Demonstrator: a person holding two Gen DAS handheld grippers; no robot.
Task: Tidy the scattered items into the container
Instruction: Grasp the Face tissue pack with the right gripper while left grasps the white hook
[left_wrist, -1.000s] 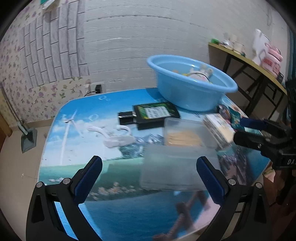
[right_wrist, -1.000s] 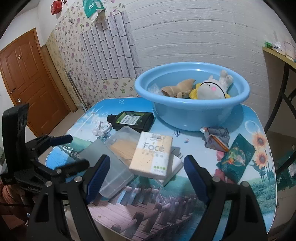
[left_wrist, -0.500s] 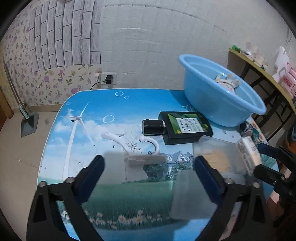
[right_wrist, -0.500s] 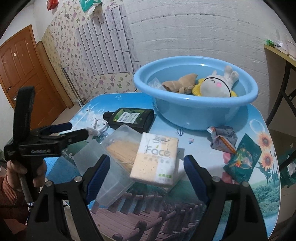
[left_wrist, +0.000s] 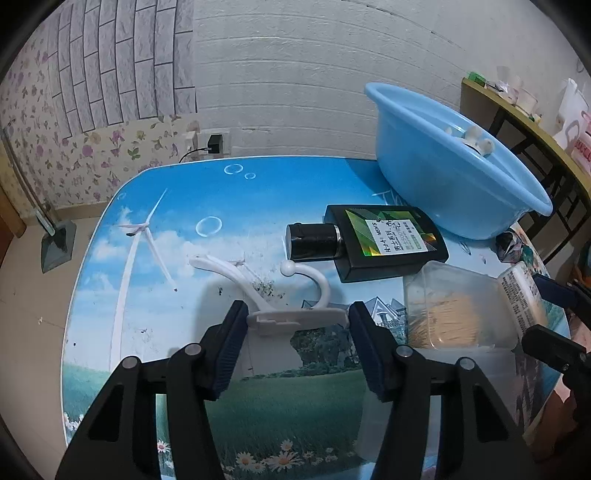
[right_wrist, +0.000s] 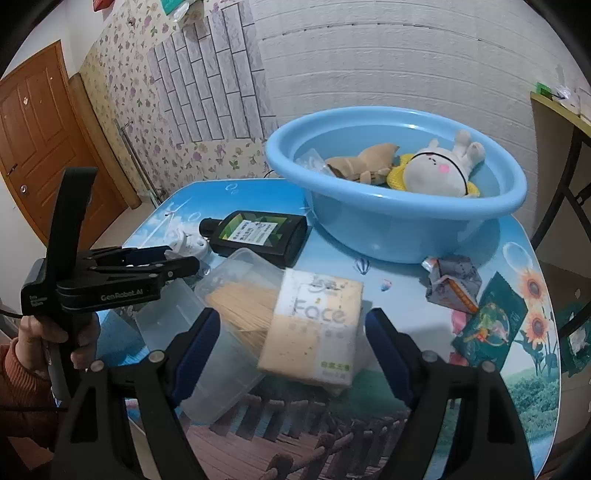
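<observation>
My left gripper (left_wrist: 297, 325) sits around a white plastic hook (left_wrist: 295, 295) on the table (left_wrist: 177, 206).

The hook is white and curvy, with a flat base, a long thin arm and a little ball on its bent tip. The flat base lies between my left fingers, which are apart; I cannot tell if they touch it. My right gripper (right_wrist: 293, 330) is wide apart too, with the tissue pack (right_wrist: 314, 328) between its fingers, lying partly on a clear box of toothpicks (right_wrist: 236, 291). The black bottle (left_wrist: 373, 243) lies flat near the blue basin (right_wrist: 395, 206), which holds a bunny toy (right_wrist: 436, 173). In the left view the basin wall hides most of the toy. The words on the bottle are too small to read.
</observation>
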